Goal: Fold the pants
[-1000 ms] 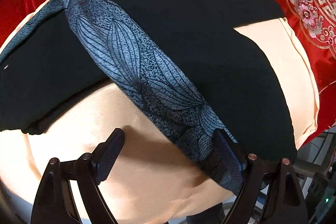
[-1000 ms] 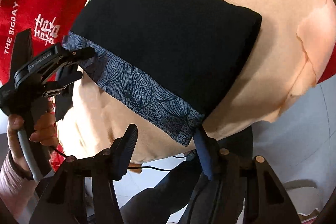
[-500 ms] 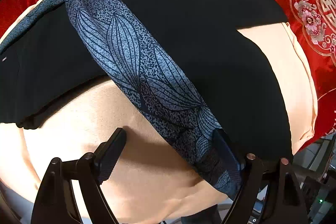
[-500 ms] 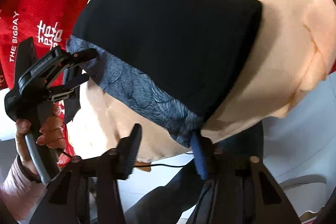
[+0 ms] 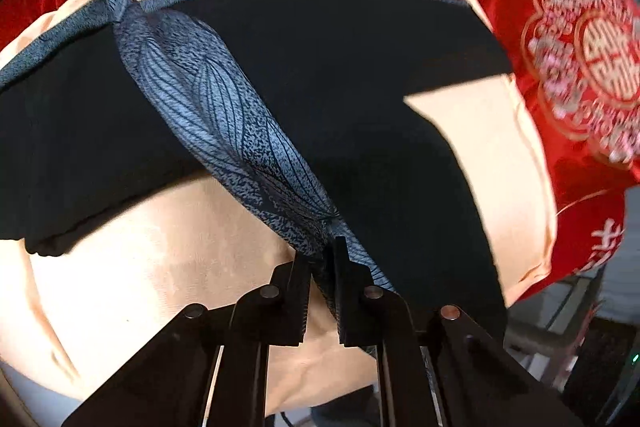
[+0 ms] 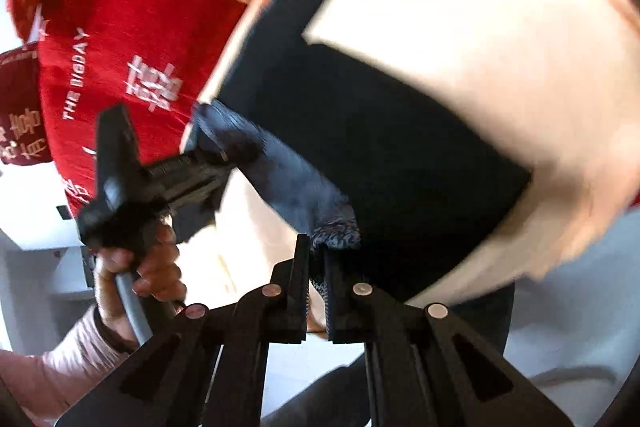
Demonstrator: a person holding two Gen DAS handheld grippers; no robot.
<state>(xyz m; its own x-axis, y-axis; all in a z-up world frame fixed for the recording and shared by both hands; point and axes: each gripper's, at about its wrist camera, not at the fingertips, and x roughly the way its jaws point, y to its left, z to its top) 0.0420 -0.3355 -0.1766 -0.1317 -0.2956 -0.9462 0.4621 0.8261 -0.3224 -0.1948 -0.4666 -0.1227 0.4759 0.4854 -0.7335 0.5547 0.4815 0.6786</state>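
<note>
Across the peach-coloured padded cloth surface [image 5: 160, 267] lie the black pants [image 5: 340, 75], their grey-blue waistband printed with a leaf-vein pattern [image 5: 224, 123] running as a diagonal strip from the far left down toward the near edge. At the near end of that strip the left gripper [image 5: 322, 267] has its black ribbed jaws pinched together on the patterned band, the fabric bunching just above the tips. The right gripper [image 6: 316, 263] is likewise clamped narrow on the other corner of the same waistband [image 6: 296, 183], where the speckled cloth puckers over its jaws. In the right wrist view the left gripper [image 6: 222, 167] shows from the side, gripping the band's far corner, with the person's hand [image 6: 148, 267] around its handle and a pale pink sleeve [image 6: 60, 359] behind.

One black leg stretches left along the far edge of the pad, the other section spreads right, ending in a straight hem with bare peach cloth beyond it. Bare pad also opens between the waistband and the near edge. Red bedding with white and gold lettering [image 5: 580, 67] borders the pad on the far and right sides; the right wrist view is blurred.
</note>
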